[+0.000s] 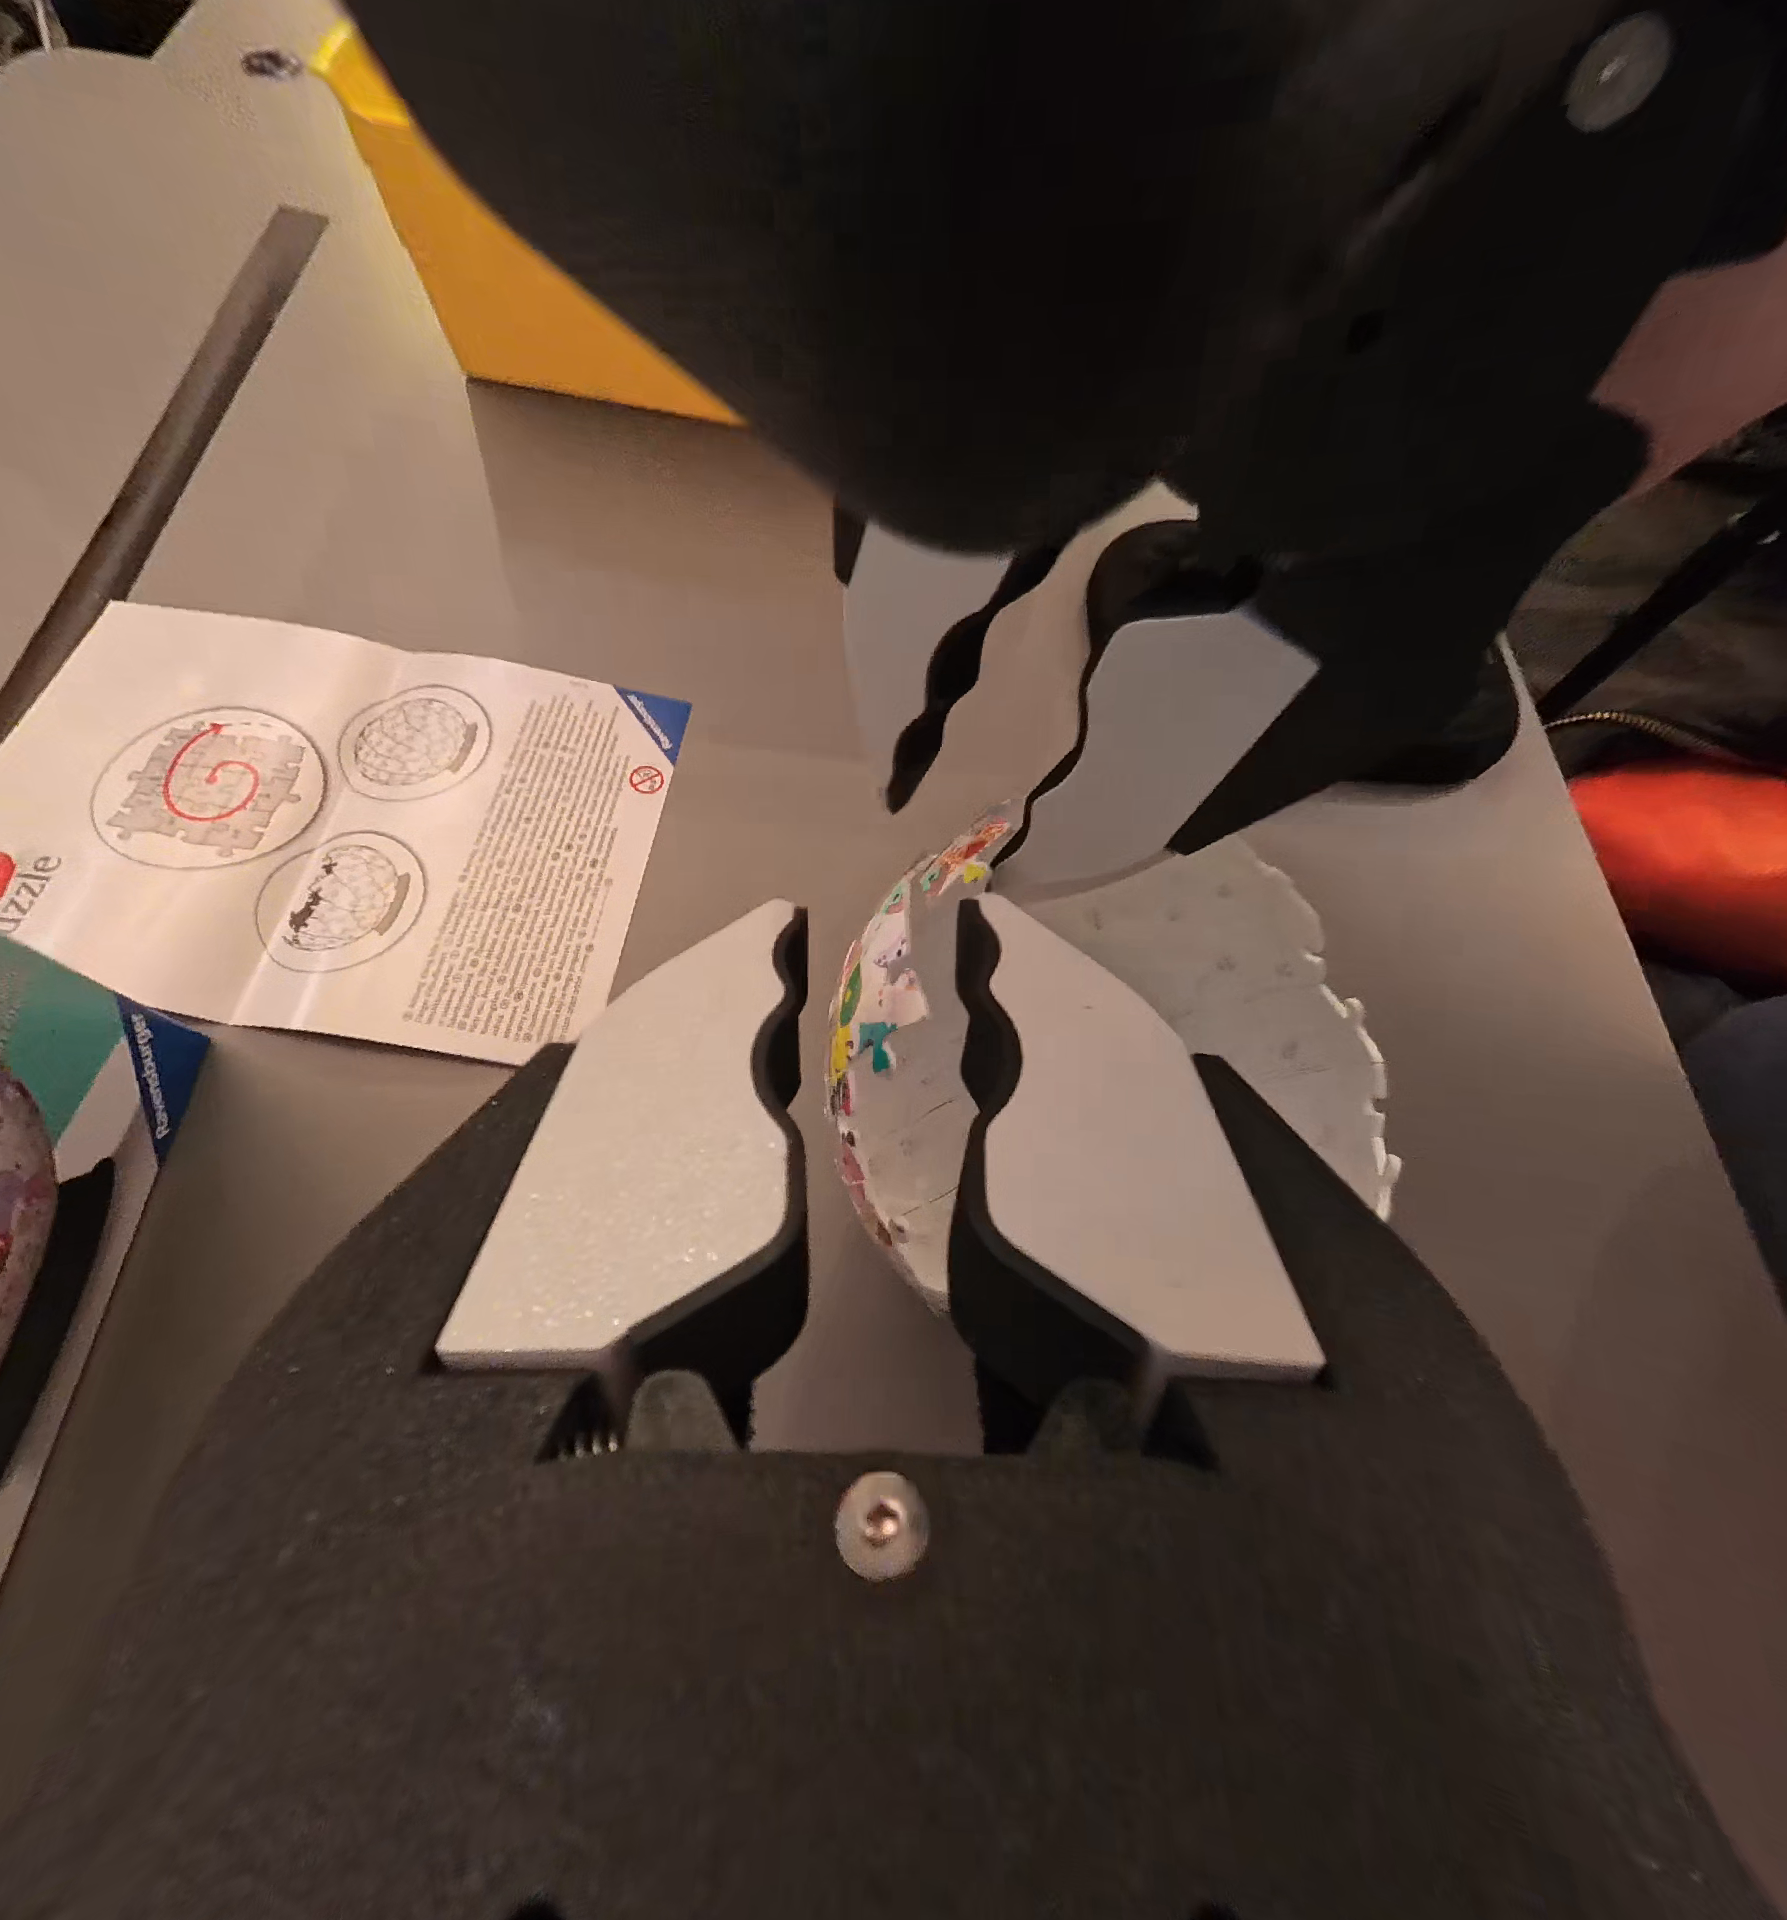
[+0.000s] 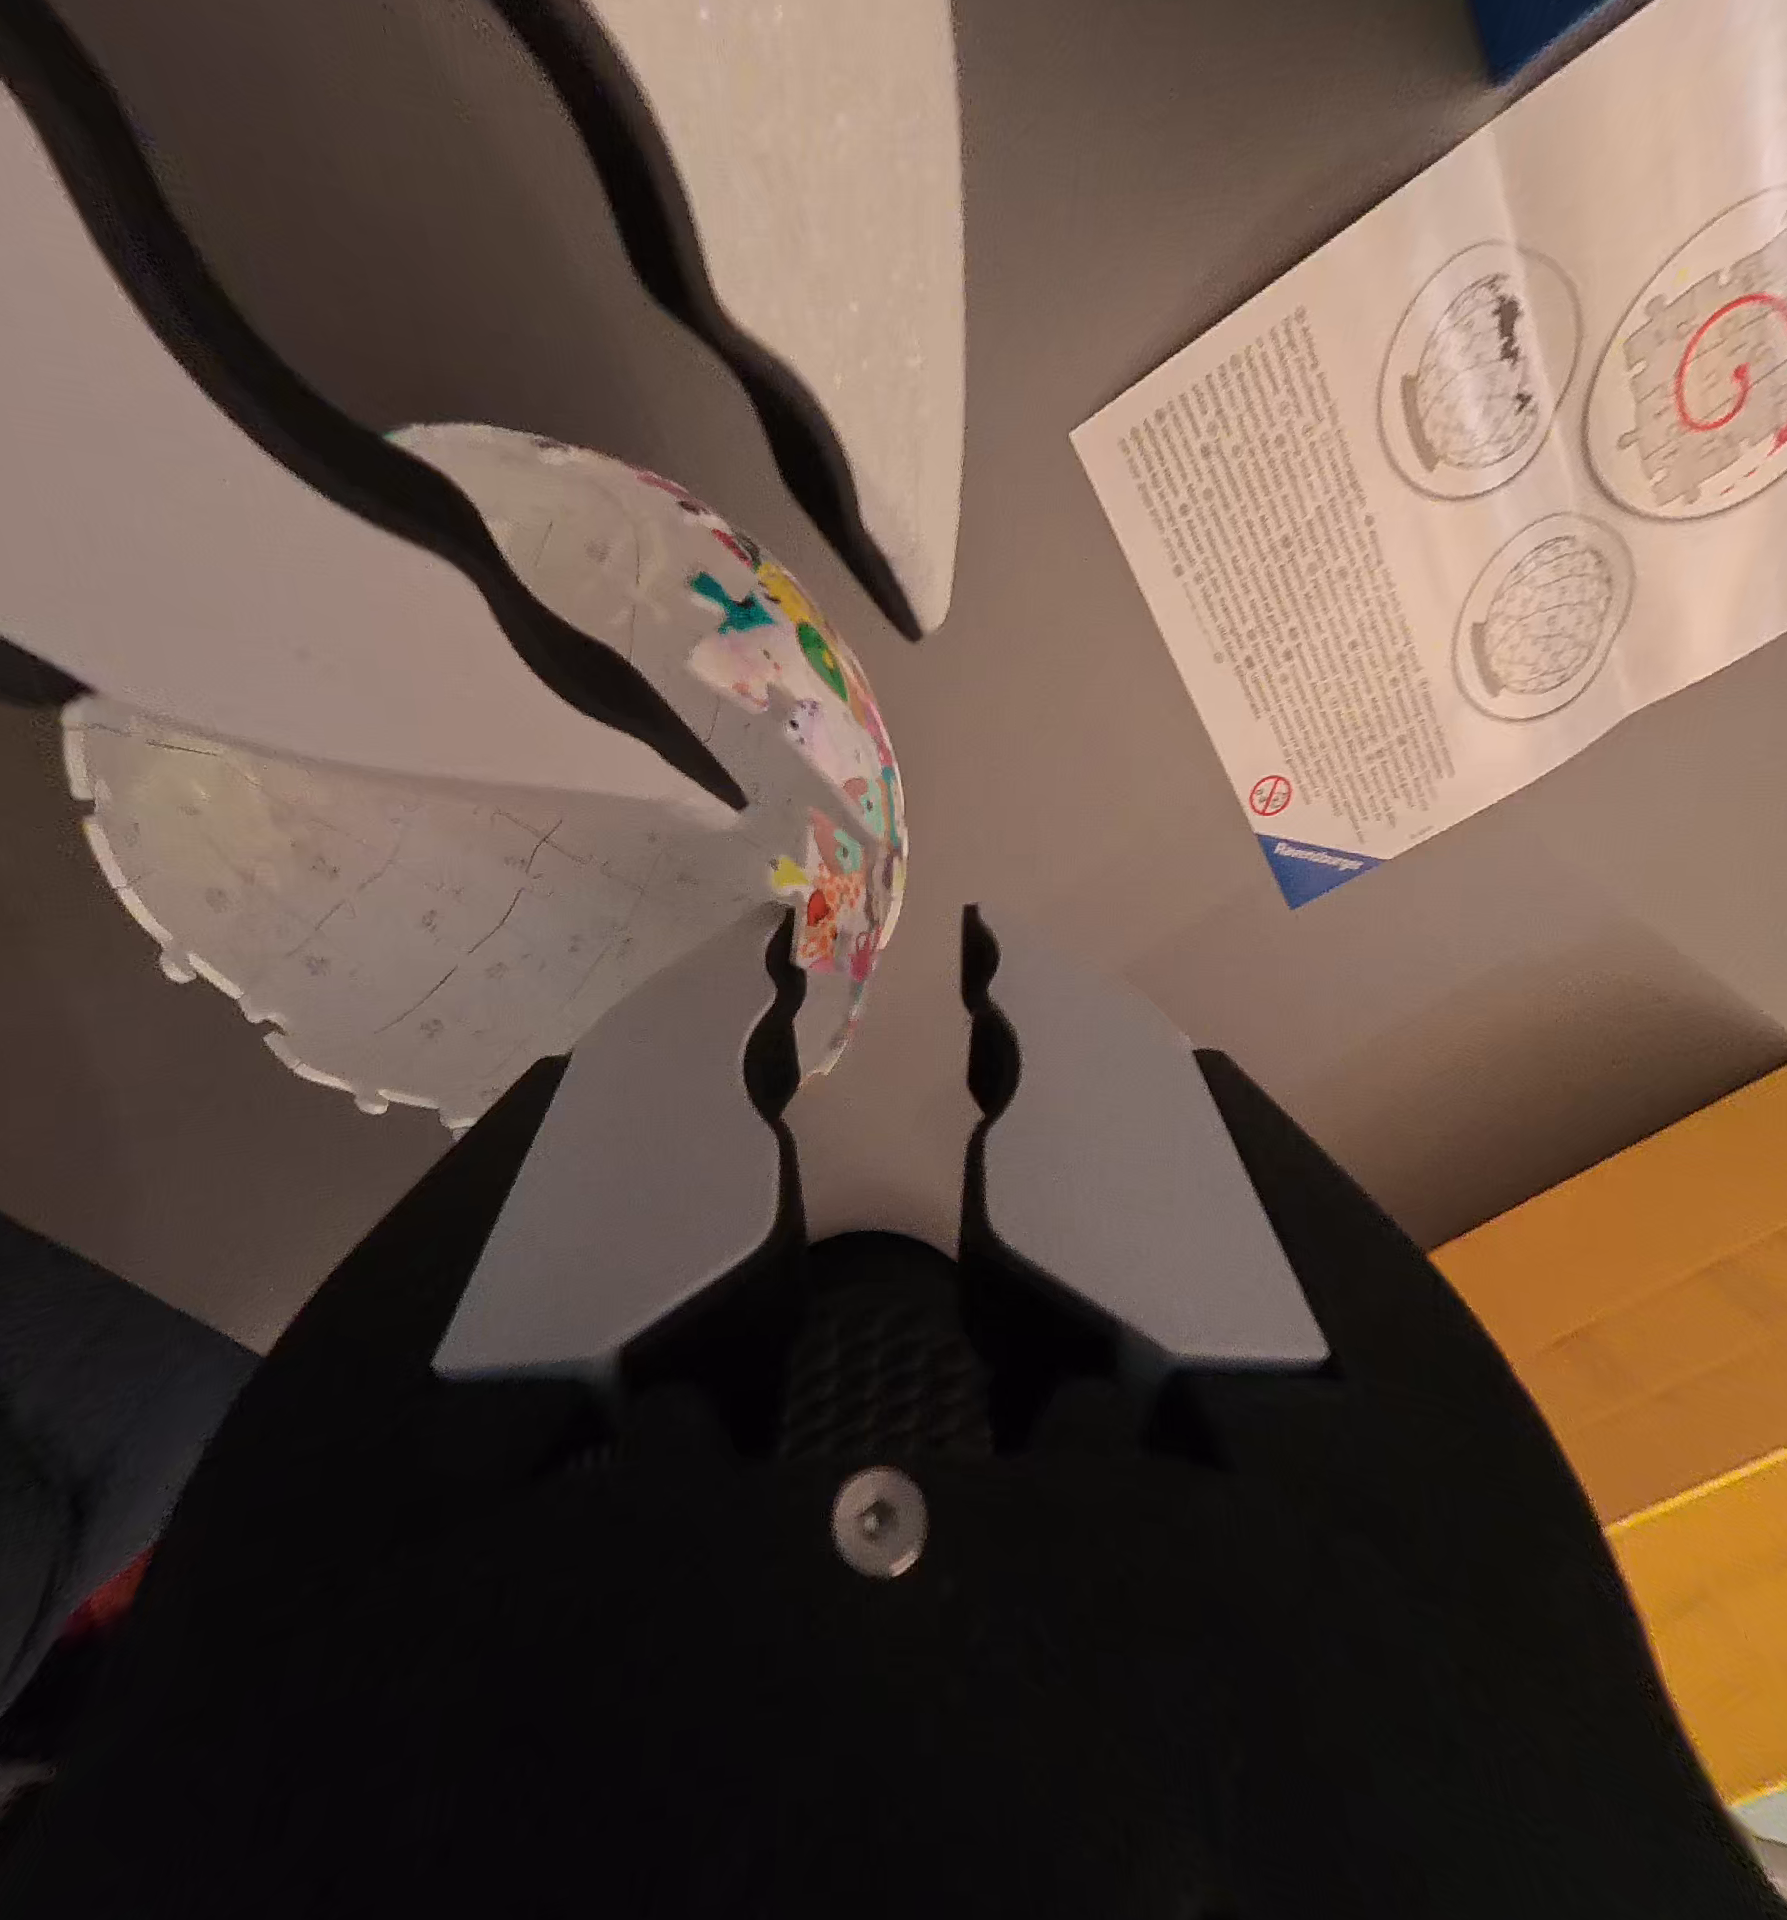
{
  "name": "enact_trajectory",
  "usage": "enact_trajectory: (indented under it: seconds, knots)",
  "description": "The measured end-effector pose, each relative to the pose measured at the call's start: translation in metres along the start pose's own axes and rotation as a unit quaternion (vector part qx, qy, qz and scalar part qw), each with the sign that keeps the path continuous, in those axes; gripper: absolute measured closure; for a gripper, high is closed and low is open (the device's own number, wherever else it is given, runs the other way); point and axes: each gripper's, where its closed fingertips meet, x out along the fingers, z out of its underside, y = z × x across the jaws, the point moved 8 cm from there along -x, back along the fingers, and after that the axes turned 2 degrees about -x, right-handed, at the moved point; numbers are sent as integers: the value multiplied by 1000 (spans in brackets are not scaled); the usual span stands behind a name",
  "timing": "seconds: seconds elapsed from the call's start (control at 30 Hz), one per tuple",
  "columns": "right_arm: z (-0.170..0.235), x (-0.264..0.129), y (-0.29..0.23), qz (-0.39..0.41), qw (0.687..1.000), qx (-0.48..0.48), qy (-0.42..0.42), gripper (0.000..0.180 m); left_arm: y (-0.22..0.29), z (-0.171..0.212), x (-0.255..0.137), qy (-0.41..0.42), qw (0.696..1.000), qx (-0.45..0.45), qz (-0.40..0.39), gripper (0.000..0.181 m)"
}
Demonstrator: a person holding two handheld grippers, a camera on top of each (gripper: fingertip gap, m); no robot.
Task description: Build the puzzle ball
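Observation:
The half-built puzzle ball [image 1: 884, 1049] is a bowl-shaped shell lying on its side on the grey table [image 1: 660, 520]. Its outside is printed in many colours and its inside [image 2: 380, 894] is white. My left gripper [image 1: 884, 914] is open; the shell's wall stands between its fingers, one outside and one inside. It also shows in the right wrist view [image 2: 827, 717]. My right gripper [image 2: 878, 920] is open at the shell's rim from the opposite side, with the rim's coloured edge by its left finger. It reaches down from the top of the left wrist view [image 1: 956, 826].
A folded instruction leaflet [image 1: 349, 831] lies on the table to the left and also shows in the right wrist view [image 2: 1491, 468]. The puzzle box [image 1: 27, 1143] stands at the left edge. A yellow box [image 2: 1699, 1403] is at the back. The table's right edge runs beside an orange object [image 1: 1720, 862]. Spacing between my two grippers at the tips: around 5 cm.

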Motion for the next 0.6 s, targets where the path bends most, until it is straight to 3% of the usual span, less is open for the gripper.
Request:
enact_trajectory:
  seconds: [0.23,0.6]
  knots:
    - [-4,-10,-2,47,997,-58,26,149,-5,1,-9,26,1000,8,10,140]
    - [-5,0,-2,40,999,-32,19,156,-12,14,17,30,999,-9,45,136]
